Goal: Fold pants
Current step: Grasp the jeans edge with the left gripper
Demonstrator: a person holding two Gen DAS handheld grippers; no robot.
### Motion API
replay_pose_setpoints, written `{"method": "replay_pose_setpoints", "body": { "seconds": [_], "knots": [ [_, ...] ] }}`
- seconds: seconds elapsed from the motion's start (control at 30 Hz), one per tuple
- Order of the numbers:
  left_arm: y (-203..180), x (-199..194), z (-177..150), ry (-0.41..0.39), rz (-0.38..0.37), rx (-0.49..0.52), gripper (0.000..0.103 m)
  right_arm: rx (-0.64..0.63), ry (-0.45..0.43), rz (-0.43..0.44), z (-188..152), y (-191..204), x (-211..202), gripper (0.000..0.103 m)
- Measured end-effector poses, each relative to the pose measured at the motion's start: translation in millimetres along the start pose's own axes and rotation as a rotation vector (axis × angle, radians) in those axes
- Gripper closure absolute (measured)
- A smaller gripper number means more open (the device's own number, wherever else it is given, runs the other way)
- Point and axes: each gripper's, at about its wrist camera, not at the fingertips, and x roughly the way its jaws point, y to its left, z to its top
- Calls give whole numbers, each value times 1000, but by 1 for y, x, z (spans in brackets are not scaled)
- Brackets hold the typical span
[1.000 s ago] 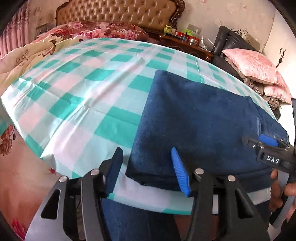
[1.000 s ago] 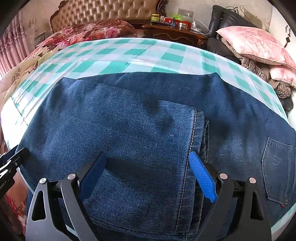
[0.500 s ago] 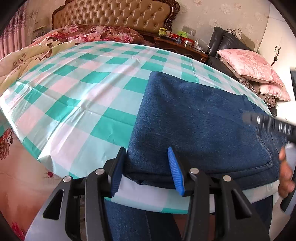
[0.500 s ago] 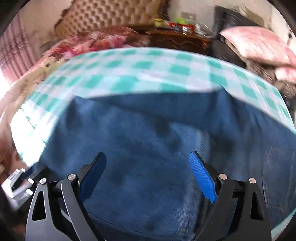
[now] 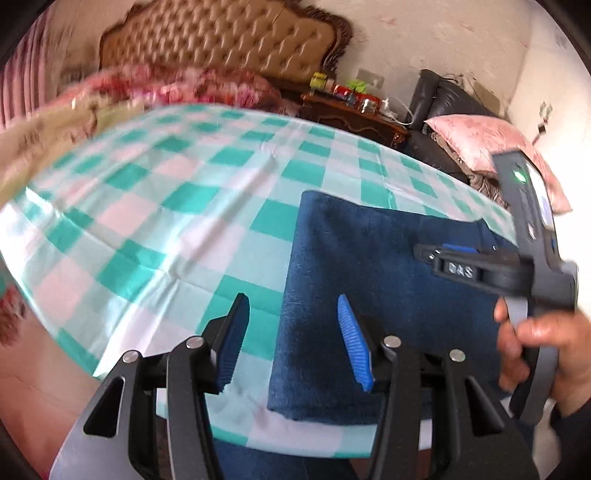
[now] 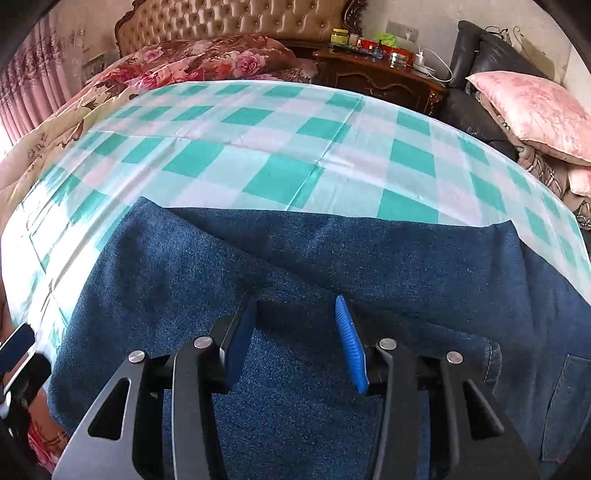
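Item: blue denim pants point(image 6: 332, 280), lying folded on your table under a green-and-white checked tablecloth point(image 5: 155, 206), toward the near right part of the top.

Left gripper point(image 5: 291, 339): your fingers stand well apart, nothing between the blue pads. The left pad sits over bare cloth, the right pad over the denim, so the gap straddles the left folded edge of the pants.

Right gripper point(image 6: 291, 339): fingers likewise spread, no fabric pinched; it hangs over the middle of the denim.

Left wrist view only: your right hand point(image 5: 543, 350) wrapped round the right gripper's handle, a green light on its housing, and the near edge of the pants close to the table's front rim.

Right wrist view only: a diagonal ridge where an upper denim layer overlaps the lower, a back pocket point(image 6: 569, 398) at far right, a stitched hem beside it.

Both views: tufted headboard point(image 6: 236, 18), floral quilt, dark nightstand point(image 6: 384, 74), pink pillow point(image 6: 532, 107).
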Motion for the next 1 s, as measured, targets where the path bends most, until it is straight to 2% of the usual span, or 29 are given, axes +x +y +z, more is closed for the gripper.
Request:
{"method": "replay_pose_setpoints", "body": {
  "seconds": [0.1, 0.2, 0.5, 0.63, 0.7, 0.8, 0.9, 1.0],
  "knots": [
    [5, 7, -5, 35, -9, -22, 54, -5, -1, -7, -1, 2, 0, 59],
    [3, 13, -16, 73, -18, -7, 61, -7, -5, -14, -2, 3, 0, 58],
    [8, 7, -28, 91, -78, -26, 61, -4, -15, -25, -2, 1, 0, 52],
    [11, 6, -29, 108, -122, -65, 73, -9, -9, -43, 0, 2, 0, 48],
    [18, 5, -28, 109, -163, -119, 79, -14, 0, -51, 2, 1, 1, 45],
    [23, 0, -26, 100, -203, -159, 82, 2, 36, -50, 8, -1, -2, 43],
    [16, -6, -24, 74, -192, -133, 84, -2, 6, -13, 16, 7, -22, 42],
    [7, -14, -20, 41, -162, -94, 85, -43, 48, 103, 27, 30, -36, 40]
  ]
}}
